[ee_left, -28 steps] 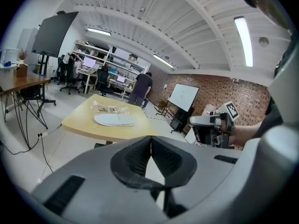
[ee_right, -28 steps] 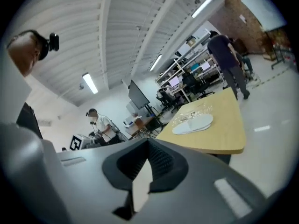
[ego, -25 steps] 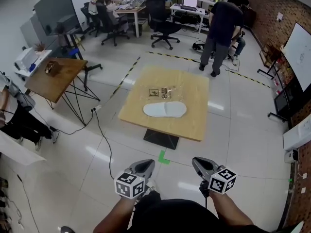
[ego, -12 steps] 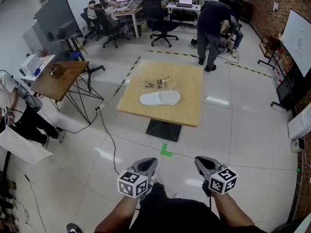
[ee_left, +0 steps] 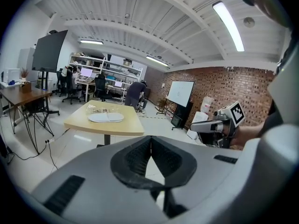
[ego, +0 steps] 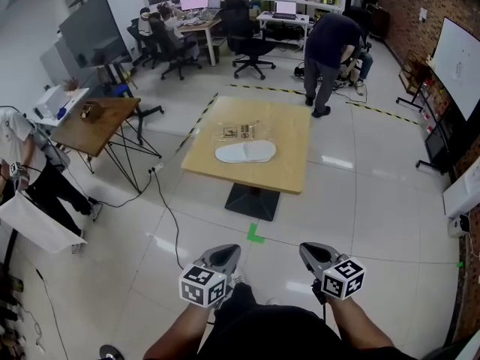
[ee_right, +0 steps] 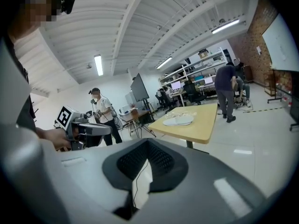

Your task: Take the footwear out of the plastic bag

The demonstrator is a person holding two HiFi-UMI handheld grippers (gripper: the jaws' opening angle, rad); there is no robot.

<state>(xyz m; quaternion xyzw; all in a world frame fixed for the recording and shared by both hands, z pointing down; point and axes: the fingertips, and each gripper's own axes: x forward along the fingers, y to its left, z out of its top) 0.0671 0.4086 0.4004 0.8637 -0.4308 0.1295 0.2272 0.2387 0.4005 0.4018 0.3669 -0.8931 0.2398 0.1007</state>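
A pair of white slippers [ego: 245, 152] lies in a clear plastic bag [ego: 244, 132] on the wooden table [ego: 285, 172], a few steps ahead of me. Both grippers are held low in front of my body, well short of the table. My left gripper [ego: 225, 250] is shut and empty, and so is my right gripper [ego: 308, 247]. In the left gripper view the jaws [ee_left: 150, 138] meet, with the slippers [ee_left: 106, 117] far beyond them. In the right gripper view the shut jaws [ee_right: 148, 142] point toward the slippers [ee_right: 178, 121].
A person in dark clothes [ego: 326, 47] bends over behind the table. A wooden side table [ego: 94, 122] and another person [ego: 22, 175] are at the left, and a whiteboard [ego: 454, 58] is at the right. Green tape [ego: 255, 235] and a cable [ego: 169, 208] lie on the tiled floor.
The view has shifted: the table sits a little higher in the picture and the person at the left has come further into view. Both grippers stay shut, side by side.
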